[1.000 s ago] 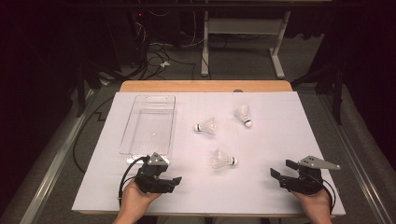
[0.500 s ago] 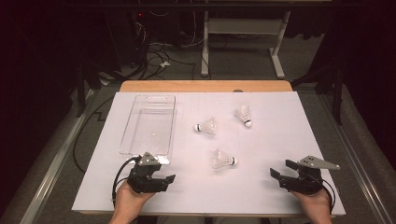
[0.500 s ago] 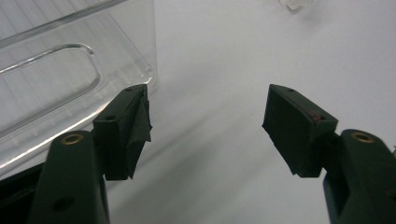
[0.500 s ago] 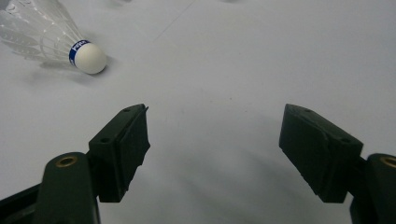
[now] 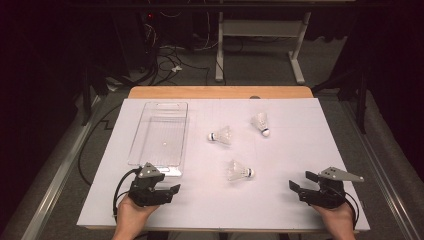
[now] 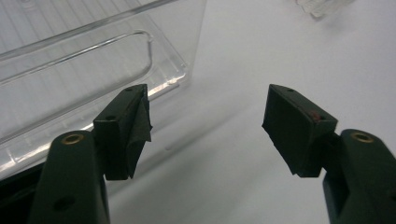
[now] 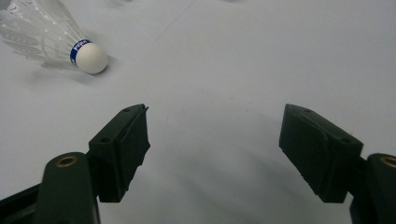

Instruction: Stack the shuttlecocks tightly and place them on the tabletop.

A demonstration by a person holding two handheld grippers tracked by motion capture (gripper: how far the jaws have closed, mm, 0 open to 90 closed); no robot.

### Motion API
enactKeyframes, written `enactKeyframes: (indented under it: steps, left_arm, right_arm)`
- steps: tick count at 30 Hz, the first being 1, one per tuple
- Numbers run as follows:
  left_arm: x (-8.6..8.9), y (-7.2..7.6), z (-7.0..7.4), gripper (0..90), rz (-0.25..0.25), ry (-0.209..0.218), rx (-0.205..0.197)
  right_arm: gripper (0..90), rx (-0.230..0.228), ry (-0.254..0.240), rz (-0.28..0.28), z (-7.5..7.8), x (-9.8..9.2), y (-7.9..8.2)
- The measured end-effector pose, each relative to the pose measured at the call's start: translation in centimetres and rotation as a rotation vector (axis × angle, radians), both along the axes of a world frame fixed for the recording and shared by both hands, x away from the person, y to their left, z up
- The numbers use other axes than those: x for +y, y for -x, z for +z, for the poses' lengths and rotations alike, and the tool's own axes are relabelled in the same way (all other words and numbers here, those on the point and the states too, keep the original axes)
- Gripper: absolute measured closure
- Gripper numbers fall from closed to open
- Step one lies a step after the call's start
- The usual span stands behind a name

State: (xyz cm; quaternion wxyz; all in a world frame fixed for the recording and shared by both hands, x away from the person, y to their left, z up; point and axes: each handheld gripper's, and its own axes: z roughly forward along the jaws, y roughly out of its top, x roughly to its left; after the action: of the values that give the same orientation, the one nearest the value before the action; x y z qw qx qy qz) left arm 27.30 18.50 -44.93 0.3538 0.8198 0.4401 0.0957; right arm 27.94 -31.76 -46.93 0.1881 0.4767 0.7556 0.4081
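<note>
High view first: a white-covered worktop [image 5: 300, 210] takes up the middle of the frame, with dark floor and cables behind it. At lower left, the left gripper [image 5: 170, 191] sits in a person's hand, just below the near end of a clear plastic tray [image 5: 150, 150] that runs up the left part of the sheet. At lower right, the right gripper [image 5: 299, 187] is held in the other hand, its fingers pointing toward the frame's left. Three shuttlecocks lie on the sheet: the nearest shuttlecock [image 5: 239, 171] in the lower middle, between the two grippers and a little above them; a middle shuttlecock [image 5: 220, 135] above it; and a far shuttlecock [image 5: 261, 123] to the upper right of that. All three lie on their sides, apart from each other and from the tray.

Left gripper view: the two black fingers [image 6: 123, 128] stand wide apart with nothing between them but bare white sheet. The tray's near corner [image 6: 140, 51] fills the upper left, just beyond the left-hand finger. A bit of feather shows at the top right edge.

Right gripper view: the fingers [image 7: 121, 149] are again spread wide and hold nothing. The nearest shuttlecock [image 7: 56, 37] lies in the upper left corner, white cork with a blue band pointing to the right, well clear of the fingertips.
</note>
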Motion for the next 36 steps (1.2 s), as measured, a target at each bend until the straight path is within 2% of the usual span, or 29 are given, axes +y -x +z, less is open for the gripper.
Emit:
enactKeyframes:
  steps: [13, 20, 26, 32, 36]
  left_arm:
    - [1.8, 0.3, -0.2, 33.0, 0.064, 0.027, -0.042]
    - [2.6, 0.5, -0.2, 33.1, 0.079, 0.032, -0.068]
    - [3.3, 0.7, -0.4, 33.1, 0.098, 0.033, -0.080]
    - [4.2, 0.8, -0.6, 33.0, 0.128, 0.053, -0.077]
    - [4.8, 0.8, -0.6, 33.0, 0.146, 0.055, -0.093]
  right_arm:
    - [24.5, 0.000, 0.002, -0.002, 0.0, 0.0, 0.0]
    - [24.5, 0.002, 0.012, -0.016, -0.1, -0.1, -0.1]
    - [24.4, 0.004, 0.011, -0.023, -0.1, -0.1, 0.0]
    - [24.4, 0.004, 0.009, -0.021, -0.1, -0.1, 0.0]
    - [24.4, 0.005, 0.005, -0.028, -0.1, -0.1, 0.0]
